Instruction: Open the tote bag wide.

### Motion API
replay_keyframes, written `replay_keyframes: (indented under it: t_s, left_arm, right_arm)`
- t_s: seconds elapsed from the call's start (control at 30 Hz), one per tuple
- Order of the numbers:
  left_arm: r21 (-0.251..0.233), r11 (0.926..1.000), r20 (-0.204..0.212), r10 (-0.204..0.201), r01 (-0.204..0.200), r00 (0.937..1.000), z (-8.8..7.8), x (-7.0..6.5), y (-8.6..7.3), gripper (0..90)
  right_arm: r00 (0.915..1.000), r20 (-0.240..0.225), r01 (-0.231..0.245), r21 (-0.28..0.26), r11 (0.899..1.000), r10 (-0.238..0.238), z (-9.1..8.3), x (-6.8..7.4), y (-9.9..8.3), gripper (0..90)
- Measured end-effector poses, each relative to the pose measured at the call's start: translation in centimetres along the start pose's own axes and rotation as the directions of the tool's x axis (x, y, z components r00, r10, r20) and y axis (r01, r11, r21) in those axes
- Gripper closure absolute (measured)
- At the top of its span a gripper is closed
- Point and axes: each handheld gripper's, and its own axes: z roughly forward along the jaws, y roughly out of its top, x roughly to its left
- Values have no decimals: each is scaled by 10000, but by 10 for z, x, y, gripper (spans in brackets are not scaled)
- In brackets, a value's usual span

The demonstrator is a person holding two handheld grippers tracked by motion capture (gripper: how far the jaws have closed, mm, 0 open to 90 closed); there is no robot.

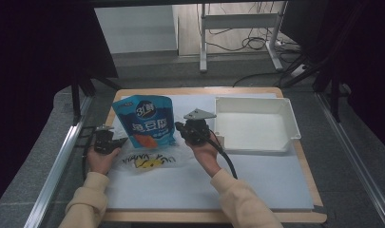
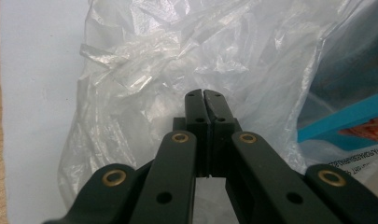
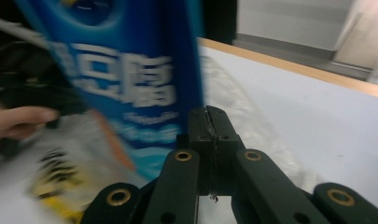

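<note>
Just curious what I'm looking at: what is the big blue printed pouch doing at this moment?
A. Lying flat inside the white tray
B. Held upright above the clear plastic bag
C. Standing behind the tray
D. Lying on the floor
B: the blue printed pouch stands upright at the right claw, over the crumpled clear plastic bag, left of the white rectangular tray.

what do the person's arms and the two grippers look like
Both forearms wear cream long sleeves. Each hand carries a black two-jaw gripper: the left gripper and right gripper have black linkage arms with brass-coloured rivets. The right one carries a grey three-cornered plate and trails a black cable.
</note>
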Motion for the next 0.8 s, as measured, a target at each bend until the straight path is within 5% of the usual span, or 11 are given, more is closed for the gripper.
replay_keyframes:
  t_s: [0.07,0.2,0.27,0.4,0.53,0.67,0.8]
  left_arm:
    - [-19,10000,-17,4,-4,10000,1,0,0,900]
    - [-12,10000,-18,11,-11,10000,1,-1,0,900]
    - [-7,10000,-3,18,-18,10000,0,-1,0,900]
    - [-35,10000,29,8,-8,10000,0,0,0,900]
    - [-78,10000,73,-39,39,10000,-1,0,-1,900]
    - [-62,10000,83,-49,49,10000,-1,0,-1,900]
    - [-17,10000,75,-23,23,10000,-1,-1,-1,900]
  right_arm:
    - [9998,-185,65,63,10000,-64,-1,5,-1,886]
    - [9921,-1164,588,1091,9923,-460,16,26,-14,886]
    - [9909,-1240,672,1229,9901,-518,21,29,-17,885]
    - [9846,-1725,628,2086,9760,-265,61,41,-40,885]
    - [9773,-2118,453,2556,9657,103,80,51,-56,886]
    - [9683,-2494,936,2978,9500,-172,83,64,-72,886]
    - [9637,-2667,908,2978,9503,-86,75,66,-79,887]
